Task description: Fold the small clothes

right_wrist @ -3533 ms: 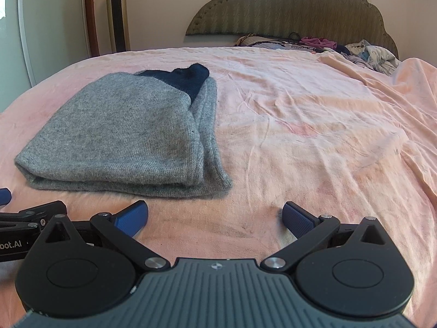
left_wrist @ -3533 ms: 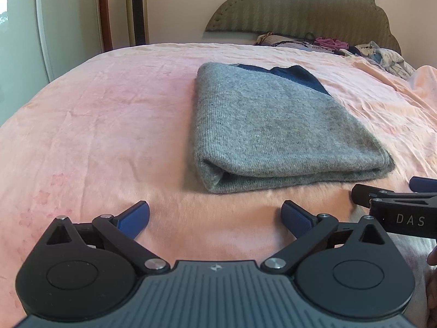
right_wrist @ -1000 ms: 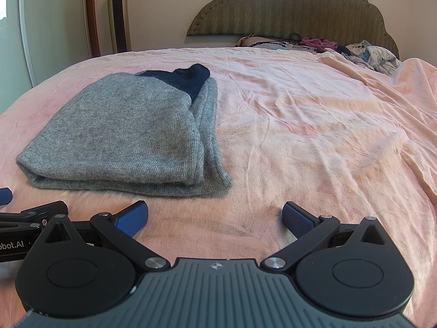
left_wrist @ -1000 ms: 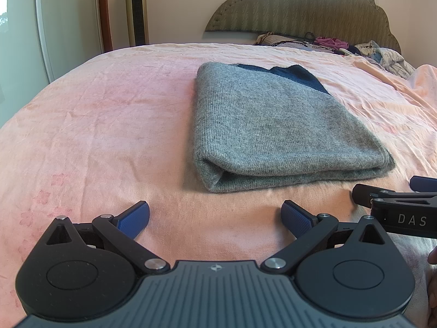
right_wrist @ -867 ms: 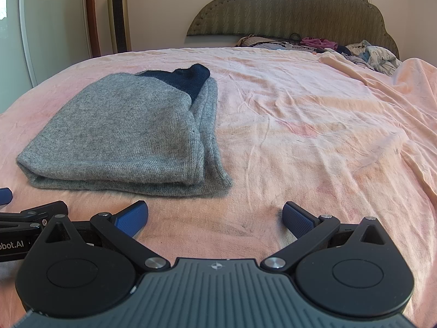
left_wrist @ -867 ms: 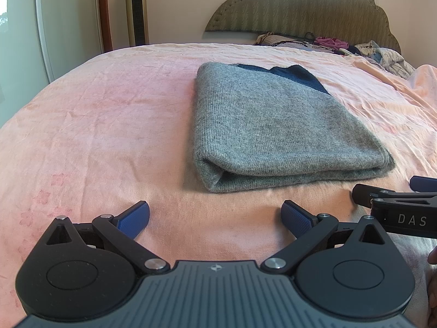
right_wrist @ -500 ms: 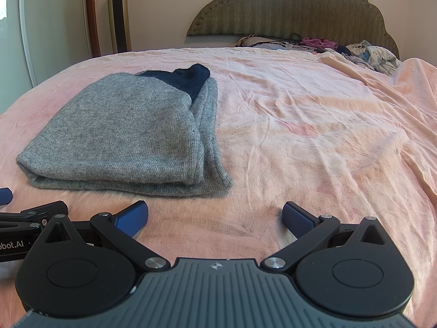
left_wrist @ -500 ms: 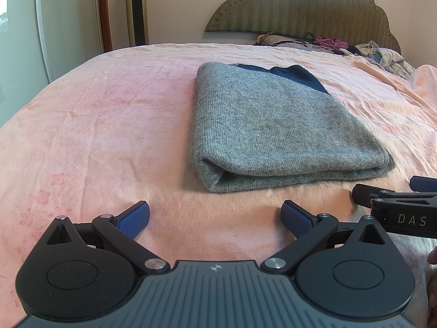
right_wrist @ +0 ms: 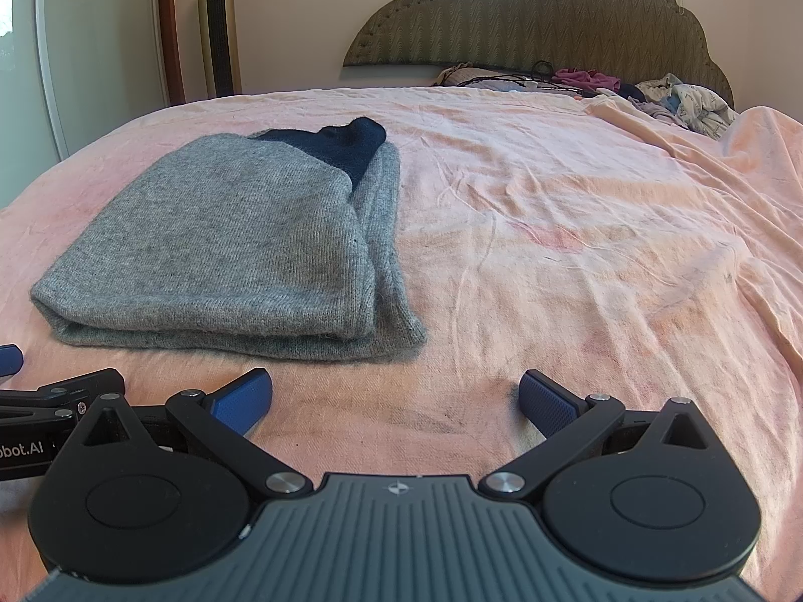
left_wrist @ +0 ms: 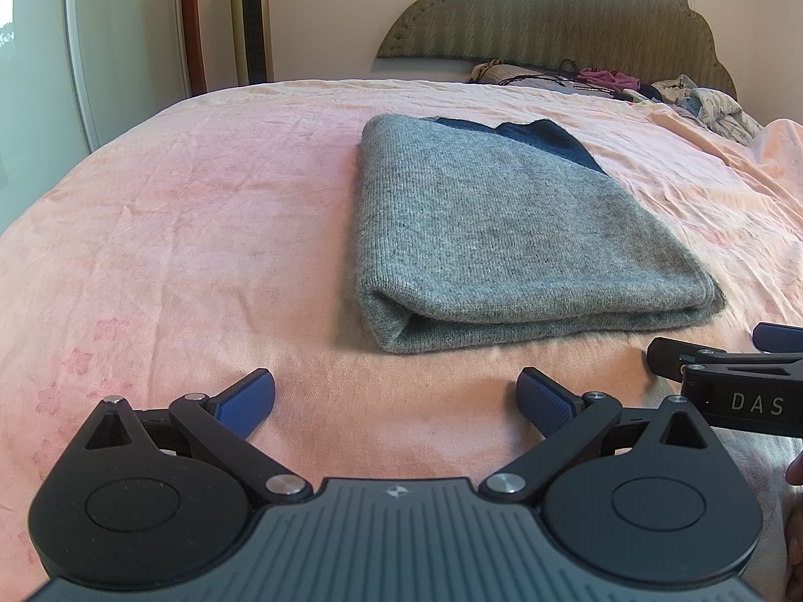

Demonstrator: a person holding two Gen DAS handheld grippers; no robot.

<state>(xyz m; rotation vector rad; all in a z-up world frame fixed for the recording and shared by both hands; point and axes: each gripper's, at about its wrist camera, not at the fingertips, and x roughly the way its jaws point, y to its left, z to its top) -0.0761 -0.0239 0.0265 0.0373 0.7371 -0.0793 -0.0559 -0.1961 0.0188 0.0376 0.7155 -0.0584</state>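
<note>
Left gripper jaws spread wide, empty, right gripper likewise, held level side by side

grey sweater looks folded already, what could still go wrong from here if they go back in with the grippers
The grey sweater lies folded on the pink sheet, and its right-side layers are stepped, not flush; a grab there may catch only the top layer and peel the fold open. The left gripper and right gripper are open, close side by side, so they could bump on a joint reach. The wrinkled sheet might get pinched along with the knit.
</note>
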